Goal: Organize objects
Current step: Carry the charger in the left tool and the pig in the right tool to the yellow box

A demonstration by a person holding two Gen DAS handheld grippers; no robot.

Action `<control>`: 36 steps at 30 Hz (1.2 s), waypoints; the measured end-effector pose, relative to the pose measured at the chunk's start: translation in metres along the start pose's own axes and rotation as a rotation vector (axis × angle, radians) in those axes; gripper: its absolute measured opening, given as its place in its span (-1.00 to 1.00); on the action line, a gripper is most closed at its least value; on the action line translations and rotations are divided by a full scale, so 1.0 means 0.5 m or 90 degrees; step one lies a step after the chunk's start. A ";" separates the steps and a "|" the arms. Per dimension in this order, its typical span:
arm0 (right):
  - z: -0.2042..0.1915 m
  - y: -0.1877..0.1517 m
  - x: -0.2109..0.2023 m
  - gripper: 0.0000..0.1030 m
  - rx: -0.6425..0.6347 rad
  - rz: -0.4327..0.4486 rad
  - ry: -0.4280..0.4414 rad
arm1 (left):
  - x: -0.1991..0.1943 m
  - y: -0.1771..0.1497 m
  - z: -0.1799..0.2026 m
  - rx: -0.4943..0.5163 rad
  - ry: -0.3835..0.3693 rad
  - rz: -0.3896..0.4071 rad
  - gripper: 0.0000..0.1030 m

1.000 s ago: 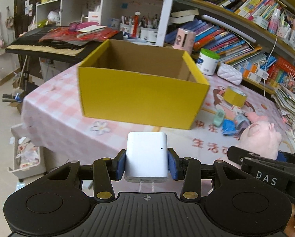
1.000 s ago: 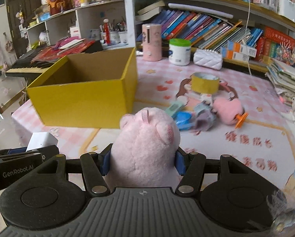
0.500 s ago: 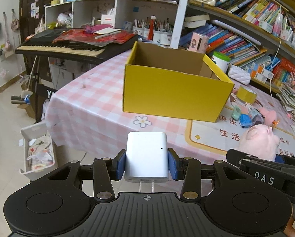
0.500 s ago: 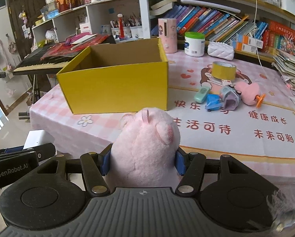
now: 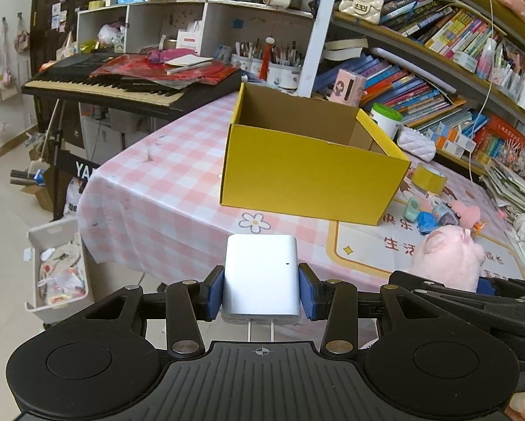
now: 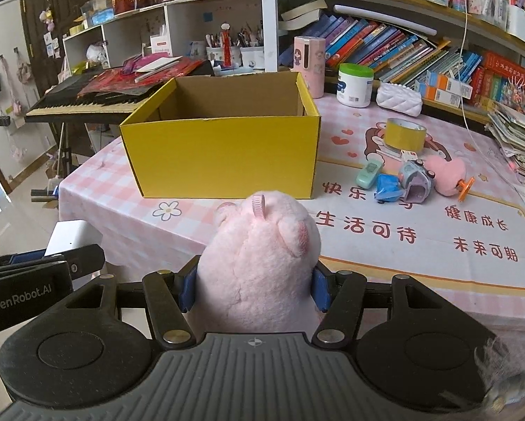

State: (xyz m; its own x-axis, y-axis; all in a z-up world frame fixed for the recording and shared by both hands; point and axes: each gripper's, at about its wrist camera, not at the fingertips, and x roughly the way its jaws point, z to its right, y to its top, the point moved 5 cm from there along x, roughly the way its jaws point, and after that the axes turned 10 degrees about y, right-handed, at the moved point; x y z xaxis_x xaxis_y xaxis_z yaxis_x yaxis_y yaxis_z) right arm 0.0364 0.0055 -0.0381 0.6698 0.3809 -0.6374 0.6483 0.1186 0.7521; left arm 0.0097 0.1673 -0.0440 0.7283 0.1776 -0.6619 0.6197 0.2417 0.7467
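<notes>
My left gripper [image 5: 261, 293] is shut on a white plug adapter [image 5: 261, 273], its prongs pointing back at the camera. My right gripper [image 6: 253, 286] is shut on a pink plush pig [image 6: 260, 259]. Both hang off the near edge of the table. An open yellow cardboard box [image 5: 311, 172] [image 6: 224, 147] stands empty on the pink checked tablecloth, well ahead of both grippers. In the right wrist view the adapter [image 6: 71, 236] and left gripper show at the left edge. The pig [image 5: 448, 259] shows at the right in the left wrist view.
A yellow tape roll [image 6: 404, 133], small toy cars [image 6: 389, 184], a pink plush heart [image 6: 446, 173] and a white tub [image 6: 354, 84] lie right of the box. Bookshelves line the back. A keyboard [image 5: 101, 84] stands left of the table, a white bin [image 5: 57, 266] on the floor.
Both grippers have pulled back from the box, which now looks smaller and farther. The table's near edge and the floor have come into view. Both grips are unchanged.
</notes>
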 end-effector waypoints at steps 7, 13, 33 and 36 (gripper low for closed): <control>-0.014 0.010 0.007 0.13 -0.013 0.009 0.002 | -0.002 0.010 0.002 0.005 0.002 0.014 -0.19; -0.014 0.043 0.006 0.13 -0.038 0.053 -0.001 | -0.005 0.044 0.016 0.015 0.001 0.055 -0.19; 0.047 0.338 0.091 0.13 -0.105 0.234 -0.001 | 0.100 0.253 0.093 0.021 0.029 0.168 -0.19; 0.058 0.351 0.133 0.13 -0.109 0.210 0.013 | 0.133 0.261 0.106 0.027 0.043 0.153 -0.19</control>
State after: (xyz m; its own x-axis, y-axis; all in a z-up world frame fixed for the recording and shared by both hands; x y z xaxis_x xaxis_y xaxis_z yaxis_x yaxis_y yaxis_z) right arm 0.2051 0.0254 0.0464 0.8245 0.4418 -0.3537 0.3276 0.1371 0.9348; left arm 0.1545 0.1600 0.0129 0.8358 0.2888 -0.4669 0.4438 0.1452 0.8843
